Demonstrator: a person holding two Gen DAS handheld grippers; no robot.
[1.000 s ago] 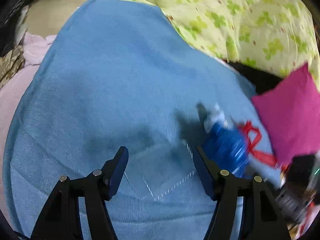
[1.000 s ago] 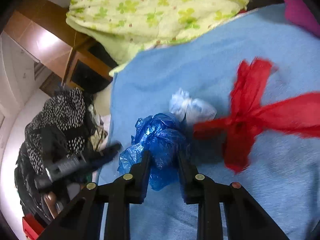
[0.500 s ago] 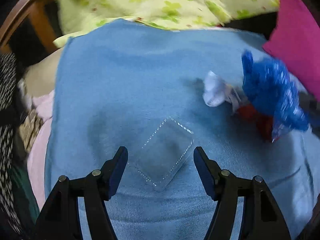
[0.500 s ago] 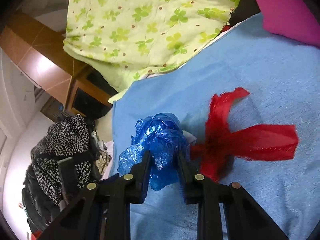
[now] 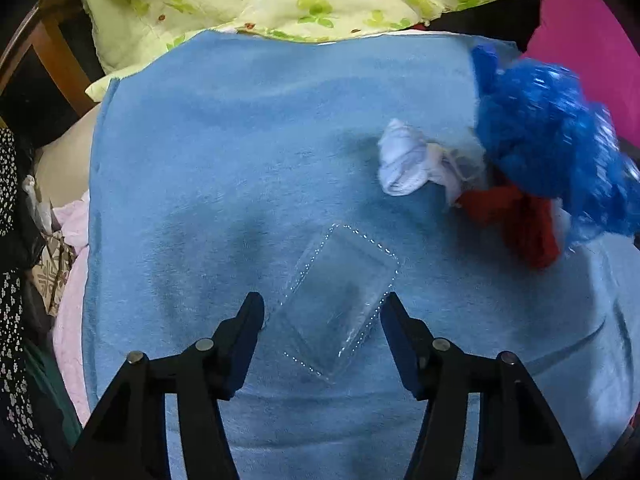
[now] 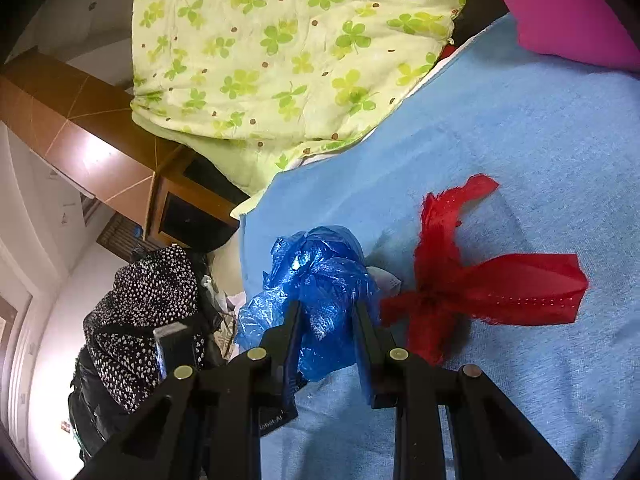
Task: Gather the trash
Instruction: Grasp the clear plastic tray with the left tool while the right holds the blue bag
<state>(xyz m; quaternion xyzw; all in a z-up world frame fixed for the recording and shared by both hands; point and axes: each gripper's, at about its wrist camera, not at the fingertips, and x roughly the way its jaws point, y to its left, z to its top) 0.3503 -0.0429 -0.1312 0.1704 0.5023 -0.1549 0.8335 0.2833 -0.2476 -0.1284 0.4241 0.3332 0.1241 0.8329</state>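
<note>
My right gripper [image 6: 326, 314] is shut on a crumpled blue plastic bag [image 6: 320, 276] and holds it above the blue blanket [image 6: 540, 140]. The bag also shows blurred in the left wrist view [image 5: 548, 140]. A red ribbon scrap [image 6: 460, 284] lies to its right, with a crumpled white tissue [image 5: 404, 164] beside it. My left gripper [image 5: 322, 312] is open just above a clear plastic wrapper [image 5: 340, 300] lying flat on the blanket between its fingertips.
A green clover-print quilt [image 6: 280, 60] lies at the back and a pink cushion [image 6: 568, 8] at the right. A black spotted bag [image 6: 144, 312] and wooden furniture [image 6: 80, 128] stand off the blanket's left edge.
My left gripper has swung to centre on the clear wrapper and come closer to it. My right gripper has lifted the blue bag up off the blanket, away from the ribbon and tissue.
</note>
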